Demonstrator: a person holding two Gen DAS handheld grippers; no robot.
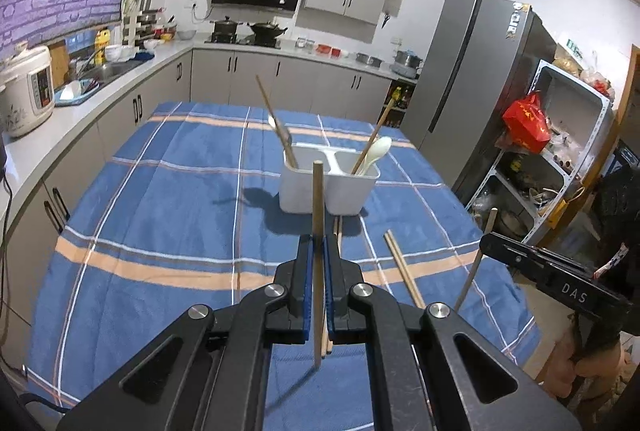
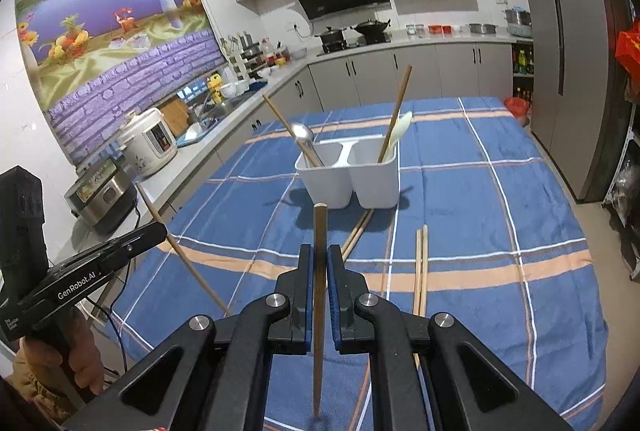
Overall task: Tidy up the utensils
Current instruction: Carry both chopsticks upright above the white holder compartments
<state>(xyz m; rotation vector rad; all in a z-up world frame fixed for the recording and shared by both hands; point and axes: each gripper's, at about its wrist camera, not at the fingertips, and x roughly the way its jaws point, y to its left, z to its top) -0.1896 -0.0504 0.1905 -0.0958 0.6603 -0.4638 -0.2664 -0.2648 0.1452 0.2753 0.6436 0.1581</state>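
A white two-compartment utensil holder (image 1: 326, 187) (image 2: 348, 175) stands mid-table. Its left compartment holds a metal spoon (image 2: 306, 139) and a chopstick; its right holds a white spoon (image 1: 376, 151) (image 2: 400, 129) and a chopstick. My left gripper (image 1: 319, 243) is shut on an upright wooden chopstick (image 1: 318, 199), near side of the holder. My right gripper (image 2: 320, 251) is shut on another upright chopstick (image 2: 320, 231). Each gripper shows in the other's view, the right (image 1: 552, 271) and the left (image 2: 92, 263), each with a chopstick. Loose chopsticks (image 1: 404, 271) (image 2: 420, 267) lie on the cloth.
The table has a blue plaid cloth (image 1: 180, 191) (image 2: 500, 199). A kitchen counter with a rice cooker (image 1: 26, 91) (image 2: 150, 141) runs along the left. A fridge (image 1: 472, 79) and a metal shelf (image 1: 560, 159) stand to the right.
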